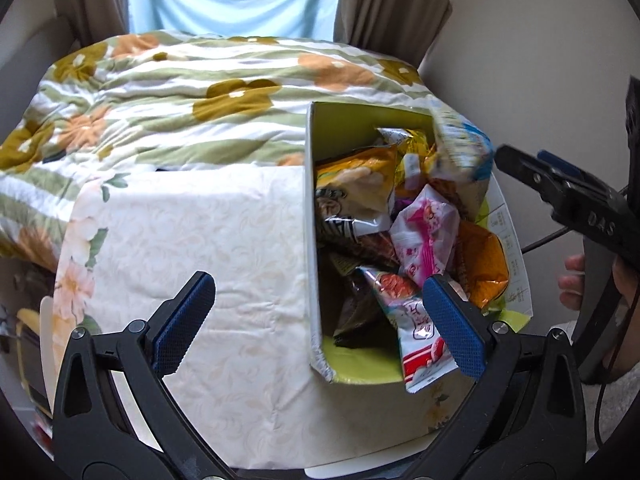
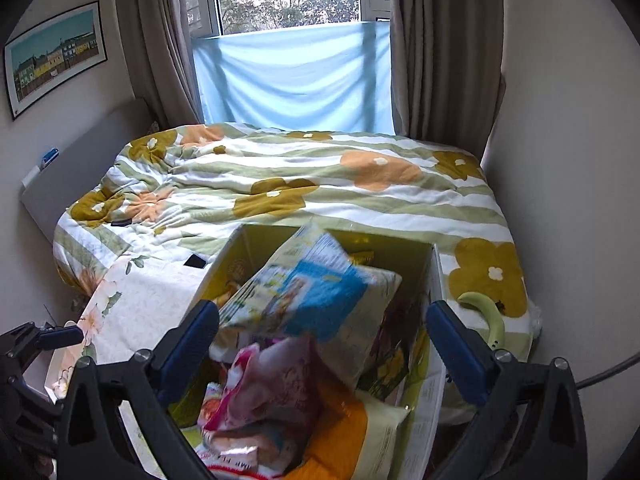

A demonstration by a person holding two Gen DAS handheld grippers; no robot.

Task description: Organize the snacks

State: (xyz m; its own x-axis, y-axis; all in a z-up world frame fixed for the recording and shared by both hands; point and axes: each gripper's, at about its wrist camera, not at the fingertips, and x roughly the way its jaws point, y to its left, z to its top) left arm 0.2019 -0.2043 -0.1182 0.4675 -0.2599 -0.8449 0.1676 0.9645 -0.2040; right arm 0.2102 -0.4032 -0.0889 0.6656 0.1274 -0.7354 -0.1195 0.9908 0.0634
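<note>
The snacks sit heaped in an open cardboard box (image 1: 310, 216) on a cloth-covered bench (image 1: 208, 248) at the foot of the bed (image 2: 304, 184), a large blue-and-white bag (image 2: 308, 292) lying blurred on top. These packets look light, crinkly and slippery — best pinched at a sealed edge, not across the puffed middle. Both claws are spread wide and hold nothing: the left claw (image 1: 320, 320) hovers low at the box's near end, the right claw (image 2: 324, 344) angled down over the pile.
</note>
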